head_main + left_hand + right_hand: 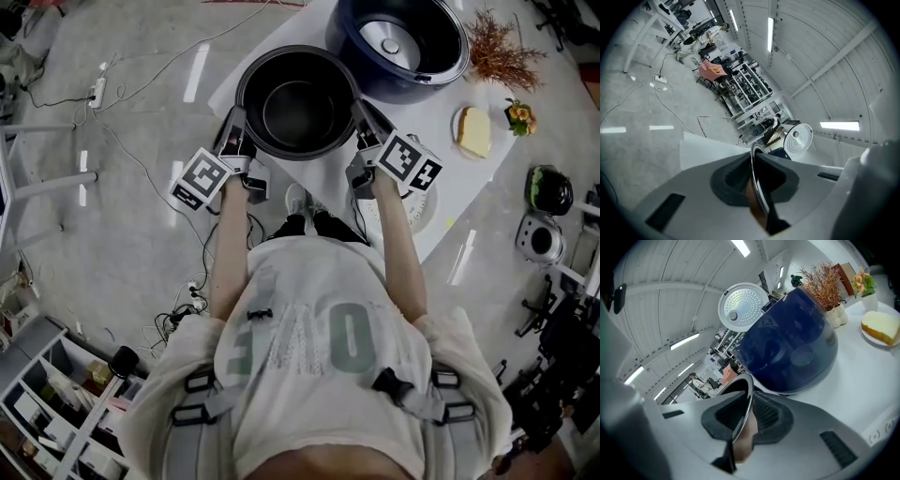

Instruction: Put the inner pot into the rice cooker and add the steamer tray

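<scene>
Inner pot [298, 105] is upright at the near edge of the table [272, 47], just beside the open rice cooker [450, 52] and outside it. Left gripper [236, 122] is clamped on the pot's left rim. Right gripper [364, 117] is clamped on the opposite rim, the thin metal edge pinched between the pads.

Laboratory-type workshop hall: polished grey concrete floor [141, 141] with loose thin cables [672, 112] and a white power strip [96, 92] beyond the white table [478, 183]'s left edge, open metal shelving racks [750, 86] of equipment, and a vaulted white ceiling [825, 42] with long strip lights [770, 33].
</scene>
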The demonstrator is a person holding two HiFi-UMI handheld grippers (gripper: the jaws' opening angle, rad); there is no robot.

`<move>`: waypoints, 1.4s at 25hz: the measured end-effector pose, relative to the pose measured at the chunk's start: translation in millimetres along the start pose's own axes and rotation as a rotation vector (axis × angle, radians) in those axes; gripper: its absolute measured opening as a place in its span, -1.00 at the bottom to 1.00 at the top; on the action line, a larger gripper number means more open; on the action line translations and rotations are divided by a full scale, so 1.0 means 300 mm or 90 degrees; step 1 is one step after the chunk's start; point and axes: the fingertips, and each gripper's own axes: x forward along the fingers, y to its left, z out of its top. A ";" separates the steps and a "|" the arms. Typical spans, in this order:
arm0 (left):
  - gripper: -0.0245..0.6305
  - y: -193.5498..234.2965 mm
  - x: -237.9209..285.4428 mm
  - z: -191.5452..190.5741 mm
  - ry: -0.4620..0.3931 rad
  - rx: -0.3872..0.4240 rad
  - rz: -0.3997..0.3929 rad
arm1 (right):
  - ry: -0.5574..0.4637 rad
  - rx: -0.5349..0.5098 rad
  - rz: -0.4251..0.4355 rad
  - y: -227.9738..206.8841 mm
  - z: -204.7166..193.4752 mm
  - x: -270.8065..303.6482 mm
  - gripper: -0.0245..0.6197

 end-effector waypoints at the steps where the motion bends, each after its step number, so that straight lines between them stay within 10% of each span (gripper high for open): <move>1: -0.79 -0.001 -0.001 0.001 -0.001 0.004 0.005 | 0.000 0.003 -0.001 0.001 0.001 0.000 -0.76; 22: -0.80 -0.205 -0.065 0.159 -0.026 0.101 -0.054 | -0.032 -0.117 0.004 0.222 0.133 -0.080 -0.76; 35: -0.80 -0.587 -0.049 0.318 -0.070 0.190 -0.186 | -0.147 -0.147 0.070 0.438 0.432 -0.226 -0.76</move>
